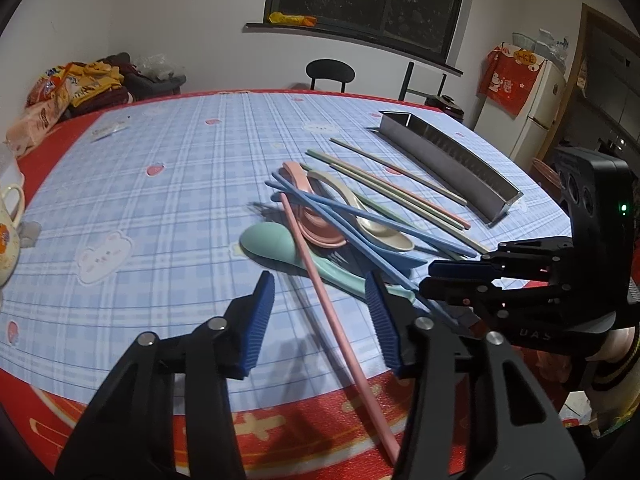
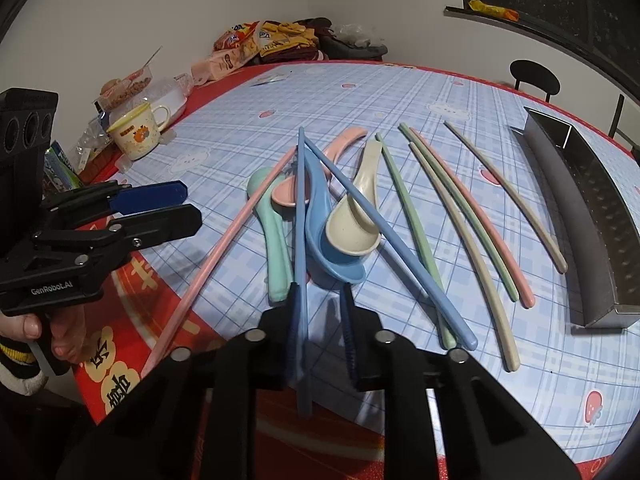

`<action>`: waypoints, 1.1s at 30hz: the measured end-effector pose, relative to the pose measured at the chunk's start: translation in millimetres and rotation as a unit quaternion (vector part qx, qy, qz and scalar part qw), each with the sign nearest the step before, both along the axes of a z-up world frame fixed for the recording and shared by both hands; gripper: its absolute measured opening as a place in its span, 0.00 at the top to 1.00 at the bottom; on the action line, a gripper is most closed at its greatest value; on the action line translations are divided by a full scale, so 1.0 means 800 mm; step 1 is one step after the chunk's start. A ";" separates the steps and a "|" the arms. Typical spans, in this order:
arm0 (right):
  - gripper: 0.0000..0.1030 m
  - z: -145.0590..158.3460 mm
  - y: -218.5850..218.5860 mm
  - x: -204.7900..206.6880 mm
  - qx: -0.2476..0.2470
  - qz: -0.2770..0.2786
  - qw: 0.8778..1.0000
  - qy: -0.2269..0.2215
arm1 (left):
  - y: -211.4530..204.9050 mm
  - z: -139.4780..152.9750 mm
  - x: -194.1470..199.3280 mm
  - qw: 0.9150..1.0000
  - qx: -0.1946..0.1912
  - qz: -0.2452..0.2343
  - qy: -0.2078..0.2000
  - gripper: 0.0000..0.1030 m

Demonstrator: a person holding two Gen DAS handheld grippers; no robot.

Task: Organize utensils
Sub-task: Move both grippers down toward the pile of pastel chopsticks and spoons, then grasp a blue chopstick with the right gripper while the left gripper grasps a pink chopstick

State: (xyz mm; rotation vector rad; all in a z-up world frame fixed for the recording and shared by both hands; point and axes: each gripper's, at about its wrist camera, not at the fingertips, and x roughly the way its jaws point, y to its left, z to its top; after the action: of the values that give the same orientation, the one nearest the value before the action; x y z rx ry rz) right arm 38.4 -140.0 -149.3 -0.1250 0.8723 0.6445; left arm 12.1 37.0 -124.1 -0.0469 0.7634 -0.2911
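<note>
A heap of utensils is being worked on a table [image 1: 120, 200] that is covered by a blue checked cloth with a red border. The left gripper [image 1: 320, 320] is being held low over the near edge, its ribbed blue pads standing apart on either side of a long pink chopstick [image 1: 320, 280]; in the left wrist view the chopstick is seen lying between the pads with a gap on each side, so nothing is being gripped. The right gripper [image 2: 320, 336] is being held with its jaws drawn nearly together around a blue chopstick [image 2: 301, 240]; the left pad is lying against the stick, while contact from the other pad cannot be told. The blue chopstick is being crossed by a second blue chopstick [image 2: 380, 232] over the pile of spoons: a mint spoon [image 2: 272, 232], a pink spoon [image 2: 312, 176], a blue spoon [image 2: 320, 232] and a cream spoon [image 2: 356, 216], the cream one nested in the blue one's bowl. Further right, green, beige and pink chopsticks are lying loosely side by side on the cloth. A long metal tray [image 2: 600, 216] is standing beyond them, well apart from the spoons. A mug [image 2: 136, 132] is standing near the table's far left edge.
</note>
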 end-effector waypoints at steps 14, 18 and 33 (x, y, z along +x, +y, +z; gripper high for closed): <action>0.82 -0.012 0.024 0.003 -0.049 0.025 0.998 0.003 | -0.011 -0.016 0.007 0.999 -0.007 -0.022 0.026 0.64; 0.82 -0.013 0.035 0.008 -0.064 0.028 0.998 -0.008 | -0.014 -0.022 0.010 0.999 -0.003 -0.023 0.032 0.64; 0.93 -0.015 0.032 0.007 -0.037 0.033 0.999 -0.013 | -0.025 -0.040 0.021 0.997 0.023 -0.028 0.062 0.64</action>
State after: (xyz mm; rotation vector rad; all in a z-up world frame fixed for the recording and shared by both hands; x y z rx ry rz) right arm 44.3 -114.7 -161.1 -0.2299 0.8695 0.6710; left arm 28.6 17.0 -156.2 -0.0002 0.8963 -0.3249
